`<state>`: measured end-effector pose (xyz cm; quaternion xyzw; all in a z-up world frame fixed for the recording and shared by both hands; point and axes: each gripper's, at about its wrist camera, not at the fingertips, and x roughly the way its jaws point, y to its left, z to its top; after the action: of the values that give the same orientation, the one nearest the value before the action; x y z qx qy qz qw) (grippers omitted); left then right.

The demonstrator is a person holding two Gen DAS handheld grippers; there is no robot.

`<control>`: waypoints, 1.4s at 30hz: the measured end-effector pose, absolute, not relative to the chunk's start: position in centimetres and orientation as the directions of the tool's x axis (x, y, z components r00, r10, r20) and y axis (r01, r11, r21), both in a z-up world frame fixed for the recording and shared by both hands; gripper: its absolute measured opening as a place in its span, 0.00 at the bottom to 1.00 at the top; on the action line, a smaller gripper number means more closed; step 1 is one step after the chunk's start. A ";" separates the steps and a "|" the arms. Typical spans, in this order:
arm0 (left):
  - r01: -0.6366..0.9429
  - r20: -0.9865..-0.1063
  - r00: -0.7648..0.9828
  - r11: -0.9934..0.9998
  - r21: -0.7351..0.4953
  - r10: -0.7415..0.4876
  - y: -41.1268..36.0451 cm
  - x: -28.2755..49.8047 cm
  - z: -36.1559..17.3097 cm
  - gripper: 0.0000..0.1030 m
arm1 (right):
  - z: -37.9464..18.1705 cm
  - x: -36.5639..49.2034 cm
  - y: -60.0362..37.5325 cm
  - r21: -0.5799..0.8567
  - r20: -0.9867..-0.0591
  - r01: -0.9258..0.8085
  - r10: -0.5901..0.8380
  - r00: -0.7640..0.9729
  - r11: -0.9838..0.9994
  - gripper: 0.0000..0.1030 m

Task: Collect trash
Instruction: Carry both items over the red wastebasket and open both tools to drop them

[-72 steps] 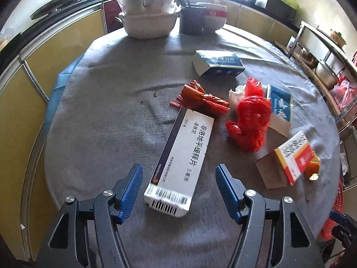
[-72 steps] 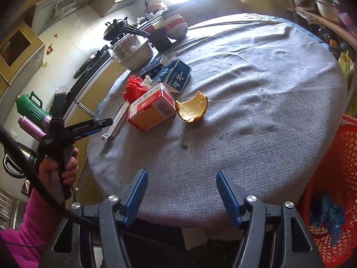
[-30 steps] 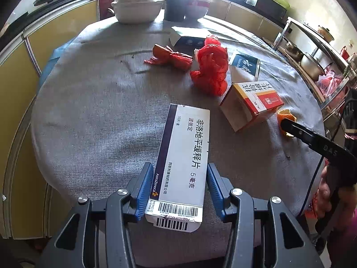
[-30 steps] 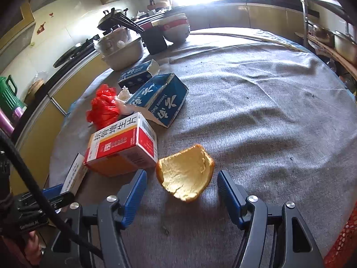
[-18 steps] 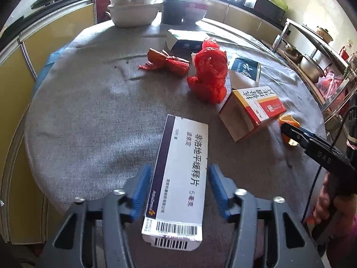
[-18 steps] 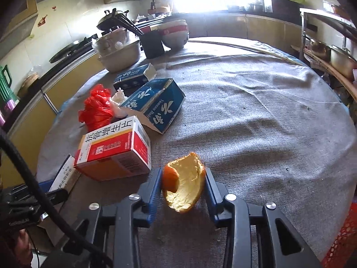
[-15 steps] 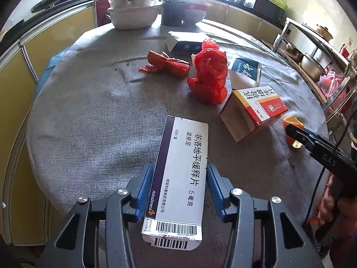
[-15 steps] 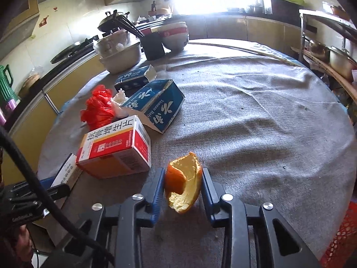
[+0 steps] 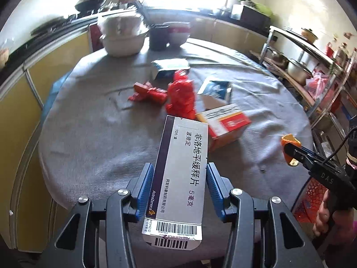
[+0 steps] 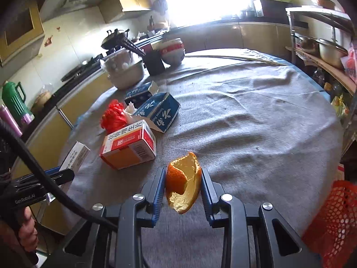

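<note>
Left tongs [image 9: 180, 186] clamped on pillbox [image 9: 181, 178], now lifted off counter [image 9: 93, 134]. Right tongs [image 10: 183, 188] clamped on peel [image 10: 184, 184], raised since a second ago. Both ready for red basket [image 10: 334, 218].

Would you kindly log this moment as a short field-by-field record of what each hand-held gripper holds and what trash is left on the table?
left hand-held gripper: shut on white medicine box
right hand-held gripper: shut on orange peel
left on table: red-and-white box, blue carton, red plastic bag, red wrapper
bin: red mesh basket, beside the table edge
</note>
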<state>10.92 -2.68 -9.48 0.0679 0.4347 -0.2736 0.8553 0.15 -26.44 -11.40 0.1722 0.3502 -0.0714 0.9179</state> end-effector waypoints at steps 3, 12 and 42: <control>0.557 -0.770 0.475 0.823 -0.110 -0.425 -3.7 9.8 -8.6 0.48 | -11.0 -1.1 -26.9 0.277 -0.659 0.262 -0.015 0.752 0.924 0.32; 0.645 -0.764 0.446 0.759 -0.085 -0.465 -6.8 6.8 -7.6 0.48 | -9.9 -4.8 -27.7 0.270 -0.644 0.279 -0.042 0.764 0.922 0.32; 0.826 -0.789 0.359 0.563 0.021 -0.498 -16.8 1.1 -7.1 0.49 | -11.6 -12.2 -36.2 0.385 -0.643 0.462 -0.126 0.755 0.799 0.32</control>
<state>1.06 -16.84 -7.07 0.2135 0.3841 -0.4156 0.7963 -12.17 -36.22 -11.59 0.2714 0.3089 -0.1640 0.8967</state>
